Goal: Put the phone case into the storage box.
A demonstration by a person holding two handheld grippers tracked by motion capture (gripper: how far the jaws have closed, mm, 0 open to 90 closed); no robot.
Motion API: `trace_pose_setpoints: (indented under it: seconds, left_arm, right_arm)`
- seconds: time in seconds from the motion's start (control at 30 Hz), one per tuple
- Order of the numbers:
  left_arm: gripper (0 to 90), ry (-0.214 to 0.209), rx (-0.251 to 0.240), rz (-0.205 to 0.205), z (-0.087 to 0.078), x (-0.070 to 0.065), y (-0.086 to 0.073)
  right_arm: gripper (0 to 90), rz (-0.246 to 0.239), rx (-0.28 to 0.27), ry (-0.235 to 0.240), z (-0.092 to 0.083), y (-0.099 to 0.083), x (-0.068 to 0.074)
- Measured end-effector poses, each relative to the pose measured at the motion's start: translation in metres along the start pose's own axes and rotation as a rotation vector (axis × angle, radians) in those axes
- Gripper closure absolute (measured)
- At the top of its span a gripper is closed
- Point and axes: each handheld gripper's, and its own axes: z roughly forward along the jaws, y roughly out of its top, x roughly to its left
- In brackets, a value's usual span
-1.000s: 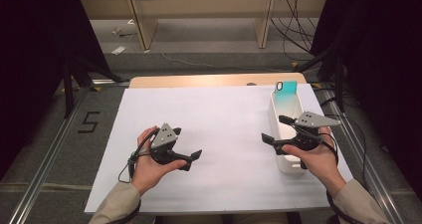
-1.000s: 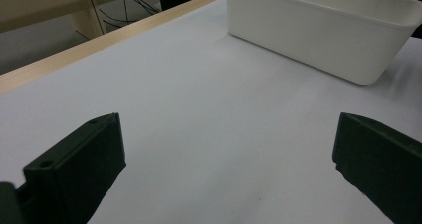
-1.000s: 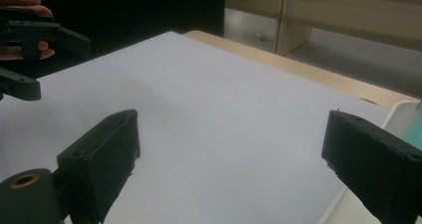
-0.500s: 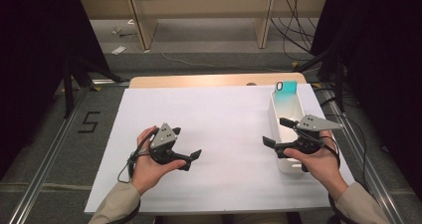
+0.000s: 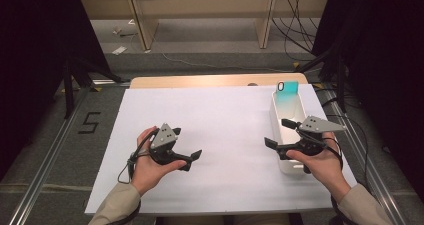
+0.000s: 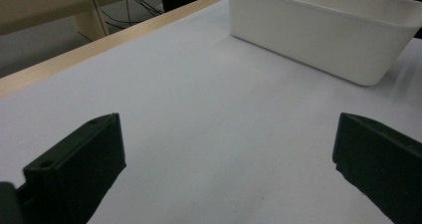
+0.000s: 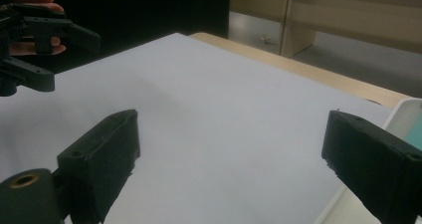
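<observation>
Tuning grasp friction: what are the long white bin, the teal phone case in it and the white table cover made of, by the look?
Long white bin: likely moulded plastic, smooth satin walls, rounded corners, thin rim. Teal phone case: probably soft plastic or silicone, glossy, teal fading paler, camera cutout; too small to be sure. White table cover: matte paper or thin sheet, flat, no glare, over a wooden tabletop.

From my high view the right gripper (image 5: 278, 133) and hand cover the white bin's (image 5: 280, 107) near end at 5 o'clock. I can't read the teal phone case (image 5: 287, 96) inside; its lower part is hidden.
</observation>
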Motion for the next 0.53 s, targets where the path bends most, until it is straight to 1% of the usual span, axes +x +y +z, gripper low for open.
trace_pose_setpoints:
  seconds: [0.3, 0.4, 0.47, 0.53]
  left_arm:
    - [0.0, 0.0, 0.0, -0.002, -0.0004, 0.0006, -0.0001]
    - [0.0, -0.003, 0.001, 0.0, 0.0001, 0.0005, 0.0001]
    - [0.0, -0.003, 0.0, -0.001, 0.0004, 0.0002, 0.0002]
    - [0.0, -0.003, 0.0, -0.002, 0.0004, 0.0003, 0.0003]
  right_arm:
    - [9.1, 0.001, -0.005, 0.004, 0.0019, 0.0004, -0.0006]
    - [10.7, -0.001, -0.008, 0.015, 0.0019, 0.0007, 0.0002]
    - [12.2, 0.001, -0.02, 0.03, 0.0019, 0.001, 0.0006]
    - [12.3, -0.001, -0.028, 0.033, 0.0019, 0.0016, 0.0009]
